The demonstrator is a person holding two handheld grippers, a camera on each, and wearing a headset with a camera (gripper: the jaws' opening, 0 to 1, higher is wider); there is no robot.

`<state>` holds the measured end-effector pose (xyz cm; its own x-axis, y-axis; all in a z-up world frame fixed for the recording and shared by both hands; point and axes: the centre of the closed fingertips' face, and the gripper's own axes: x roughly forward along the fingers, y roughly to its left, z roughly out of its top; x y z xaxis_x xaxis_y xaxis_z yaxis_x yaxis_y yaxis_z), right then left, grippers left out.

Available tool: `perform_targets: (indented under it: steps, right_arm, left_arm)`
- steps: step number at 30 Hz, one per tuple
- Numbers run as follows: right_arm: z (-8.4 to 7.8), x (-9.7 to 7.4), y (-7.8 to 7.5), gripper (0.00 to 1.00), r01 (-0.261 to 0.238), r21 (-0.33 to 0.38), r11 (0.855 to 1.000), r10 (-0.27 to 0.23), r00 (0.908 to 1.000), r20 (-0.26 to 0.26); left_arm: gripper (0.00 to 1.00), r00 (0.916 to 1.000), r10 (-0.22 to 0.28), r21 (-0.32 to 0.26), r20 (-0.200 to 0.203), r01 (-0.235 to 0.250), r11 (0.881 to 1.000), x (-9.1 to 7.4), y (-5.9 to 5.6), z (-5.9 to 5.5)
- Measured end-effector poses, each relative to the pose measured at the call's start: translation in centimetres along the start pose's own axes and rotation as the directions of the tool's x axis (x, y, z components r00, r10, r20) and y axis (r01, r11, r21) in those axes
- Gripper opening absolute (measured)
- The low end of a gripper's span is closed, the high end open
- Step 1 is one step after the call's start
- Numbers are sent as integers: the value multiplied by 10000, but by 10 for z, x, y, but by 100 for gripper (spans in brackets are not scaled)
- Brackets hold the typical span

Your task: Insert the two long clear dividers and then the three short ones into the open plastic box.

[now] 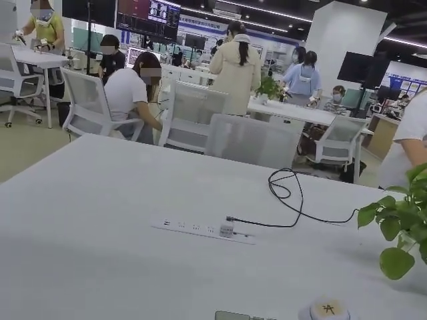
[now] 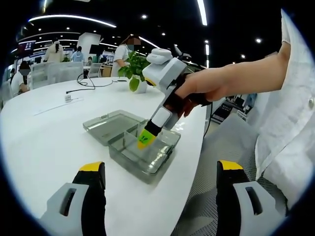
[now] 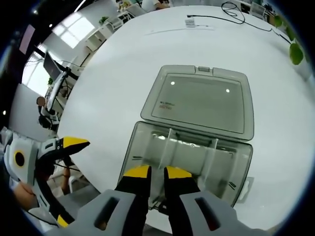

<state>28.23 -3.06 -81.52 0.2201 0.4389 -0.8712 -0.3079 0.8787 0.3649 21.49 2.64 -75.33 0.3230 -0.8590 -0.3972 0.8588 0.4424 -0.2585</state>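
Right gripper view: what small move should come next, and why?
Probably press the right gripper slightly down into the box: its jaws look closed on a clear divider that stands upright inside it, perhaps not fully seated, and the left gripper hangs open, apart.

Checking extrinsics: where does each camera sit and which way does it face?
Head view: headset, facing forward across the white table to the office, past a green potted plant.
Left gripper view: on the left gripper, jaws wide apart, facing the clear plastic box with open lid; right gripper, its hand, forearm, white shirt show.
Right gripper view: on the right gripper, jaws close together, looking down into the box; left gripper at left.
Shared: both gripper views show the box; head and left gripper views, the plant.
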Motion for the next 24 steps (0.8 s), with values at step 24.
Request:
perform_targets:
  steps: [24]
  right_arm:
    - [28, -70, 1, 24, -1873, -431, 9814, 1922, 9572, 2166]
  left_arm:
    - [96, 9984, 562, -142, 91, -560, 9983, -7, -6, 14]
